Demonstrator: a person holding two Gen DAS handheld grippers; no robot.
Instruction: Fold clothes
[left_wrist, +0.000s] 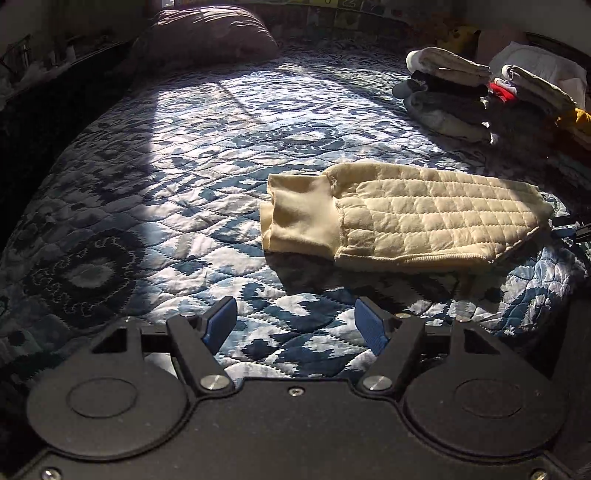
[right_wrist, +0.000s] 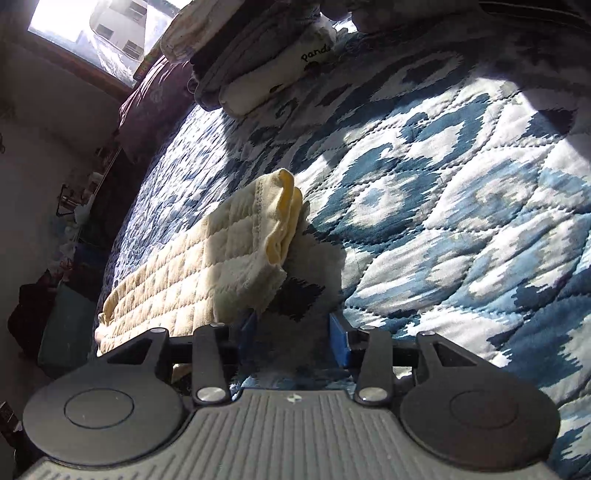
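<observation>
Left wrist view: a cream quilted garment (left_wrist: 406, 218), folded into a long strip with a smooth cuff, lies on the bed (left_wrist: 207, 155) near its right edge; left tongs (left_wrist: 295, 325) apart, empty. Right wrist view: the garment (right_wrist: 207, 266) lies just beside the right tongs (right_wrist: 293, 332), apart.

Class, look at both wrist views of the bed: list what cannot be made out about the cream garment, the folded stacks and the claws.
- Cream quilted garment: its right end runs under a dark edge in the left wrist view; its type is unclear.
- Right claw: open, but the garment's corner overlaps its left finger; contact cannot be told.
- Folded stacks: cut off by the right edge; the count is unclear.
- Printed word, right wrist view: runs into shadow.
</observation>
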